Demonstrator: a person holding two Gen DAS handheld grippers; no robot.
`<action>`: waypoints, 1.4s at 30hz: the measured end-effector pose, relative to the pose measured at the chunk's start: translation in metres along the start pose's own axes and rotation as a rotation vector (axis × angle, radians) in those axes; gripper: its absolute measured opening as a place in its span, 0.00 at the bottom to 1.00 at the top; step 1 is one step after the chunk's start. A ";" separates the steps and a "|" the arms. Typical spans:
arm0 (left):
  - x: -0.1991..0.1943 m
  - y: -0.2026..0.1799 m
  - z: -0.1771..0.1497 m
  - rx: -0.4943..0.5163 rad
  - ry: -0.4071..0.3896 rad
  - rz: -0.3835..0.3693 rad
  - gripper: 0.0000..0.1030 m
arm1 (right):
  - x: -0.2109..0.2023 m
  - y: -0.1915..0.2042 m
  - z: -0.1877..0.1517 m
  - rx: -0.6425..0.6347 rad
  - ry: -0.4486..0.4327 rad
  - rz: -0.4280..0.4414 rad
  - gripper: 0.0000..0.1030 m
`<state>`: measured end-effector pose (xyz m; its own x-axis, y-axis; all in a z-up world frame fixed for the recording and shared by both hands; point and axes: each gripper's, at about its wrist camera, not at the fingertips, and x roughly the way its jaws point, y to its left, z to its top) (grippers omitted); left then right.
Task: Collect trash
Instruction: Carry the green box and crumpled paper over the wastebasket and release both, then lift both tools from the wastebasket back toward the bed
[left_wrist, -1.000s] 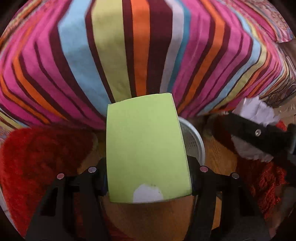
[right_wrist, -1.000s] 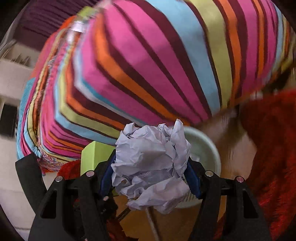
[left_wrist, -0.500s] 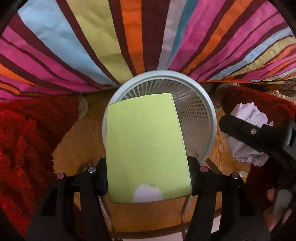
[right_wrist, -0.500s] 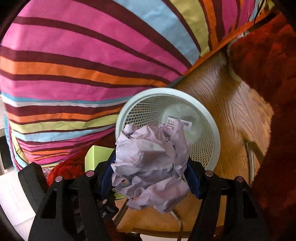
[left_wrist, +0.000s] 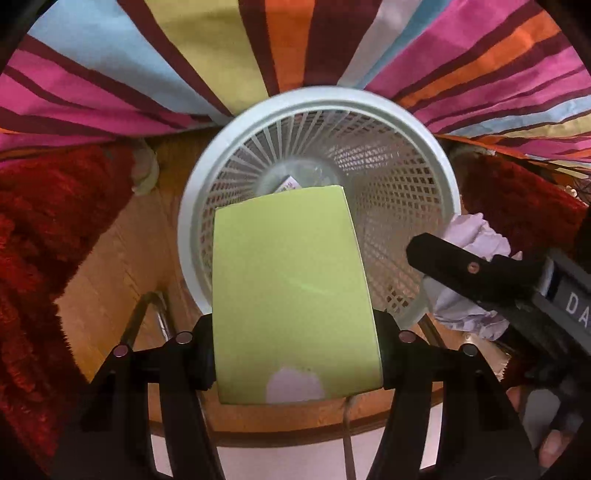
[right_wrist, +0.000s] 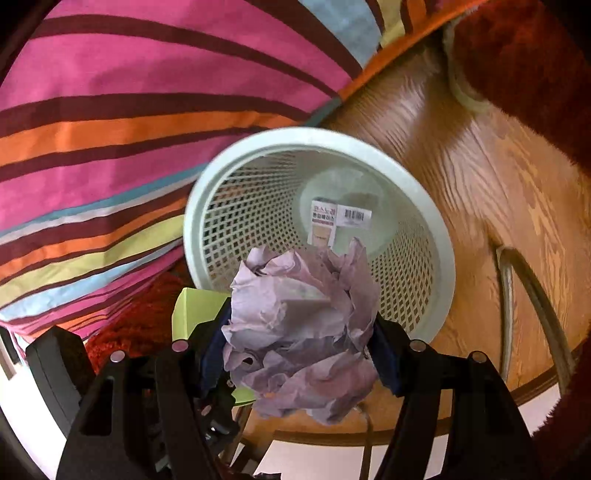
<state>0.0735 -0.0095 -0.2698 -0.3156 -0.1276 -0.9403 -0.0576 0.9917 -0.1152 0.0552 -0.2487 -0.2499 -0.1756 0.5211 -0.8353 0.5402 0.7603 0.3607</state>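
A pale round mesh waste basket stands on the wooden floor, seen from above in both views. My left gripper is shut on a flat lime-green box, which hangs over the basket's near rim. My right gripper is shut on a crumpled ball of pale lilac paper just above the rim's near edge. That paper ball and the right gripper's black finger show at the right of the left wrist view. A printed label lies on the basket's bottom.
A bedspread in pink, orange, blue and yellow stripes hangs right behind the basket. Shaggy red rugs lie on both sides. A metal chair leg crosses the wood floor. A hand shows at the lower right.
Both grippers have come down and tilted steeply toward the floor with box and paper still held. The basket, earlier half hidden, now fills the middle of both views.
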 end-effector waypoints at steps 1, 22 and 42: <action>0.004 0.001 0.001 -0.005 0.012 -0.002 0.58 | 0.003 -0.001 0.001 0.004 0.007 -0.003 0.61; 0.033 0.014 0.010 -0.069 0.088 0.018 0.86 | 0.037 -0.003 0.009 -0.011 0.072 -0.093 0.92; -0.016 0.015 -0.011 -0.091 -0.080 0.012 0.86 | -0.006 -0.003 0.003 -0.037 -0.053 -0.064 0.92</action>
<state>0.0673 0.0068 -0.2531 -0.2406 -0.1103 -0.9643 -0.1410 0.9870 -0.0777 0.0570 -0.2552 -0.2470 -0.1643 0.4502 -0.8777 0.4979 0.8060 0.3202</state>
